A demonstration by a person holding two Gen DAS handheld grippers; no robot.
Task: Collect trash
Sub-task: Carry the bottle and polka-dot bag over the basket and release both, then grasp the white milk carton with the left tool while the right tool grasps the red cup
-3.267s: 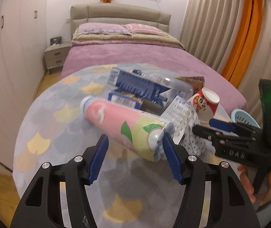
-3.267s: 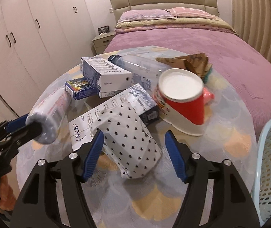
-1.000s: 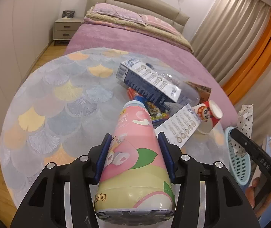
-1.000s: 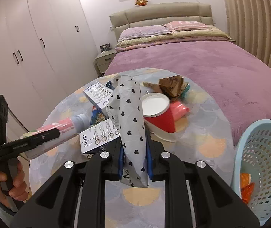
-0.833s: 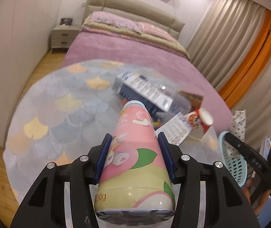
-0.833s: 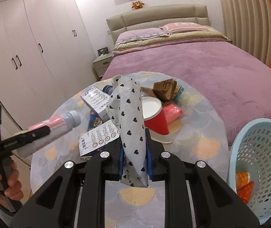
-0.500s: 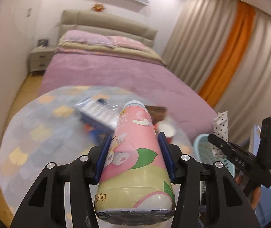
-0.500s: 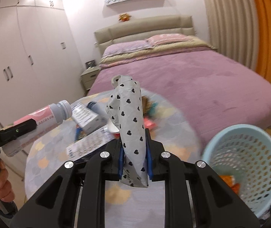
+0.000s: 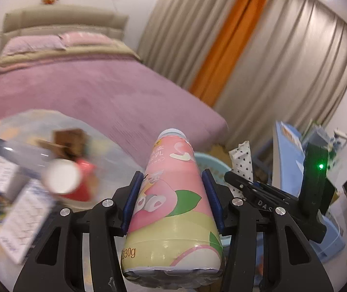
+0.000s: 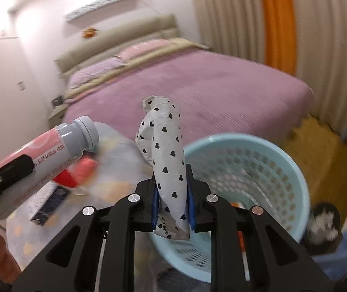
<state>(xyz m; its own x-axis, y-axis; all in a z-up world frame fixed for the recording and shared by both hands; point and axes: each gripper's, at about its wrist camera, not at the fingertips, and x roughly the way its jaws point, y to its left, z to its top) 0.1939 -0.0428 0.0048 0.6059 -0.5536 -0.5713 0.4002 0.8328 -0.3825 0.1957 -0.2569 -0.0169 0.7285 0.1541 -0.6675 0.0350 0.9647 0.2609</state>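
Far left on the surface (image 9: 115,143), the blurred leftover litter: a red cup (image 9: 64,180) and flat boxes (image 9: 20,216). Next, the left gripper (image 9: 171,199) is clamped on the pink bottle (image 9: 173,206), cap pointing out past the surface's right edge. Right of it, the right gripper (image 10: 171,202) pinches the heart-print wrapper (image 10: 166,160) upright, just in front of the blue basket's (image 10: 283,153) near rim, with open floor (image 10: 324,146) beyond it.
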